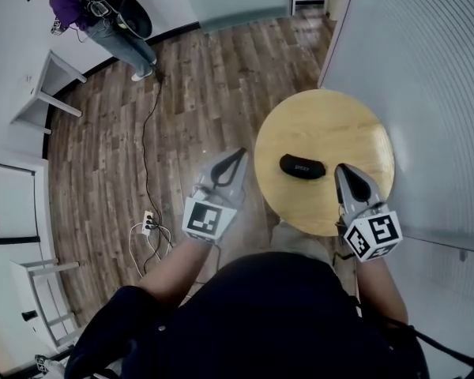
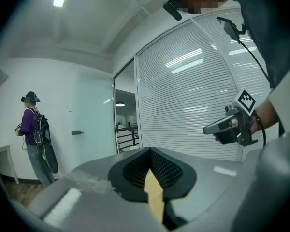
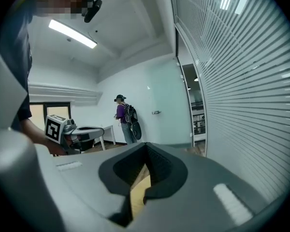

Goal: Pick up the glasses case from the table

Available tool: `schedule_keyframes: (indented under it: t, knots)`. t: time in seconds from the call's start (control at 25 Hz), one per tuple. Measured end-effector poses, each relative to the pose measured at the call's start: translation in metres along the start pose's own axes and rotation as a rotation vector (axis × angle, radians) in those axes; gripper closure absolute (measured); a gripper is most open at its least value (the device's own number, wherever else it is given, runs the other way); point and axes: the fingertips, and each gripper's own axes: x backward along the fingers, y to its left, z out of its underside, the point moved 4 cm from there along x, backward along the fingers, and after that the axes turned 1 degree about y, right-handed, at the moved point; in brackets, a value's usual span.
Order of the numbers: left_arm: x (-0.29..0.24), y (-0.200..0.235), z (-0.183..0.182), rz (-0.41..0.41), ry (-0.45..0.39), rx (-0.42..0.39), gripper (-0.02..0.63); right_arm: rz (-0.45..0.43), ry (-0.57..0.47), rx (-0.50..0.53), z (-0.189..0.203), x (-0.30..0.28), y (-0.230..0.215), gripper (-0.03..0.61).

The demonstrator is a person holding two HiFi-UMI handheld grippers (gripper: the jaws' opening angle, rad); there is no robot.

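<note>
The left gripper (image 1: pixel 238 153) beside the round table (image 1: pixel 324 113) and the right gripper (image 1: pixel 341 167) over its rim (near the black glasses case (image 1: pixel 302 166)) – both have jaws together, empty

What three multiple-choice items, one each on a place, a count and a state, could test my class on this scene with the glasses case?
1. Where is the black oblong glasses case?
A on the round light wooden table
B on a shelf
C in a gripper

2. How many things lie on that table?
A three
B one
C two

3. How are the right gripper's jaws?
A wide apart
B closed on the case
C shut, empty

Key:
1 A, it lies mid-tabletop.
2 B, only the case lies there.
3 C, its tips meet beside the case, apart from it.
</note>
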Motion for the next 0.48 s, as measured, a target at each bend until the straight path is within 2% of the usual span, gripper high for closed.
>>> schedule_keyframes:
  t: [0.08,0.32,0.48]
  knots:
    - [-0.024,0.001,-0.006,-0.015,-0.004,0.025,0.611,-0.005,0.016,-0.014,-0.001,-0.011,-0.019,0.571]
    - [-0.076,0.006,-0.021,-0.027,0.002,0.033,0.611,-0.047,0.043,-0.026,0.006,-0.043,-0.058,0.571]
    - [-0.092,0.004,-0.003,-0.002,0.028,0.033,0.611,-0.048,0.085,-0.046,0.031,-0.062,-0.071,0.571]
